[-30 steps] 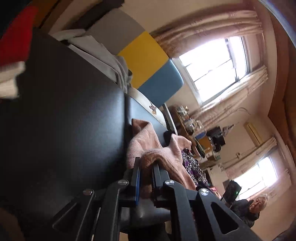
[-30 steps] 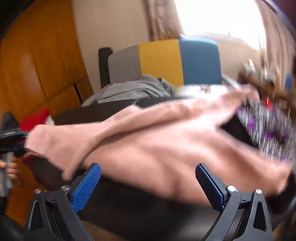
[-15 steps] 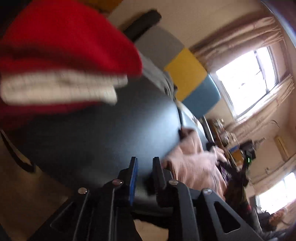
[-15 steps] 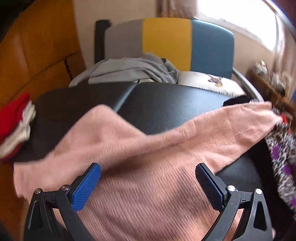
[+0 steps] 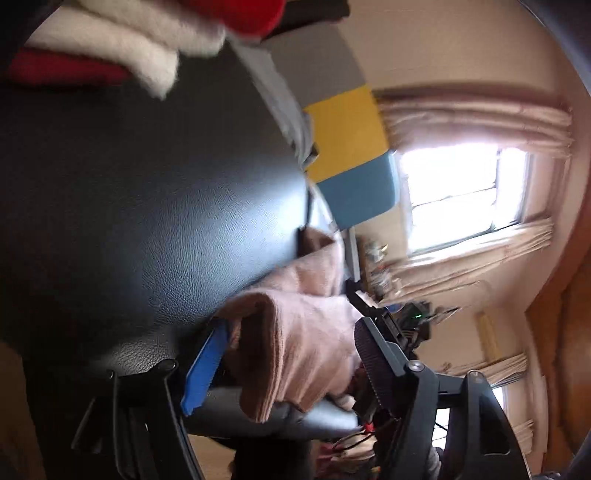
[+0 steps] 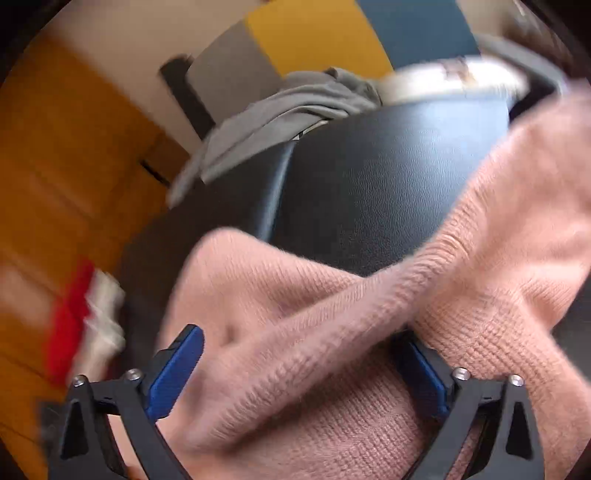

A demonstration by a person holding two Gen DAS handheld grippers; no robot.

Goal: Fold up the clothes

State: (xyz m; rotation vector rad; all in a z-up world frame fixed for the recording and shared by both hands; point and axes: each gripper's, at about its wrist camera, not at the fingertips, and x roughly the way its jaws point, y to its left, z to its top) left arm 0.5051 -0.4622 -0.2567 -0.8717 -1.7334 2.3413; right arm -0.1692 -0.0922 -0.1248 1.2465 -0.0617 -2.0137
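Observation:
A pink knitted sweater (image 6: 369,332) lies bunched on the black padded surface (image 6: 369,177), one sleeve crossing over its body. My right gripper (image 6: 301,369) is open and low over the sweater, with fabric lying between its blue pads (image 6: 177,365). In the left wrist view a rolled edge of the sweater (image 5: 306,332) sits between the spread fingers of my left gripper (image 5: 288,354), which is open; the knit touches the blue pad (image 5: 203,362). The view is tilted sideways along the black surface (image 5: 147,184).
A folded red and white stack (image 6: 88,317) rests at the left end of the surface, also seen as the stack (image 5: 129,44). A grey garment (image 6: 288,107) lies on the grey, yellow and blue chair (image 6: 314,33) behind. Wooden panelling (image 6: 55,147) stands at left.
My left gripper was shut on the sweater's edge and has opened wide, swinging toward the folded stack. The right gripper stayed open and dropped closer onto the sweater, which settled on the surface.

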